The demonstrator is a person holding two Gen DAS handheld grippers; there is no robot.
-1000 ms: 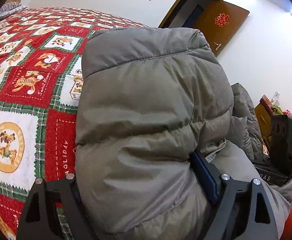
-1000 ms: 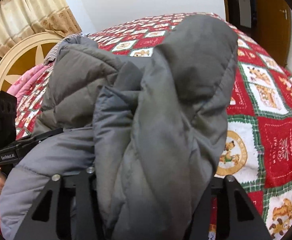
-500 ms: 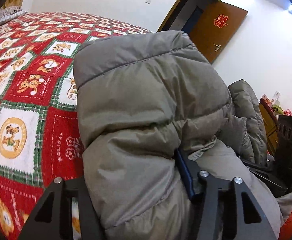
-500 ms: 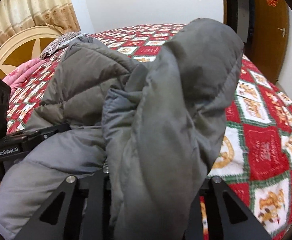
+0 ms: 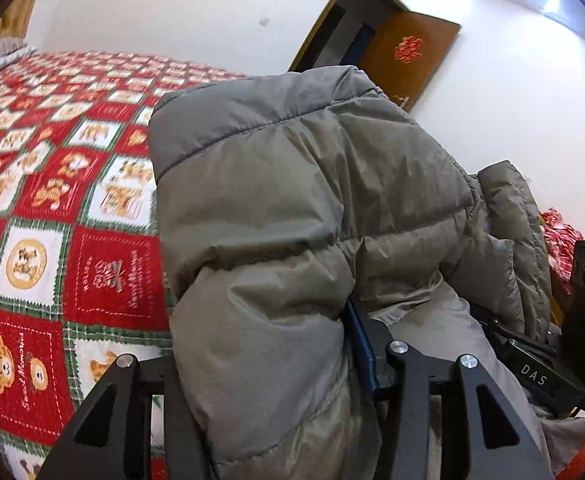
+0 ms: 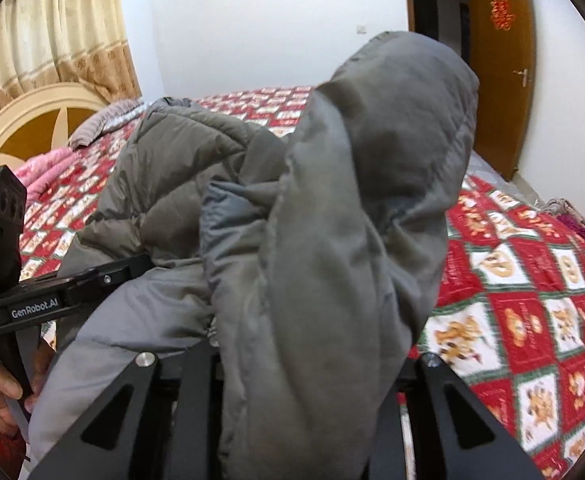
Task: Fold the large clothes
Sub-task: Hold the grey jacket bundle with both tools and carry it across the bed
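Observation:
A large grey puffer jacket (image 5: 292,208) fills both views, lifted above the bed. My left gripper (image 5: 276,380) is shut on a thick fold of it; the padded fabric bulges up between the fingers and hides the tips. My right gripper (image 6: 300,392) is shut on another bunched part of the jacket (image 6: 332,240), which drapes over and hides its fingertips. The right gripper's body shows at the right of the left wrist view (image 5: 572,320), and the left gripper's body shows at the left of the right wrist view (image 6: 32,300).
The bed carries a red, white and green bear-patterned quilt (image 5: 52,200), also in the right wrist view (image 6: 532,280). A round headboard (image 6: 24,128) with pink bedding and a curtain stands at the left. A brown door (image 6: 500,64) stands open beyond the bed.
Both grippers have risen with the jacket and tilted up: more wall, door and curtain show, and the quilt sits lower in both views. Both grips have held.

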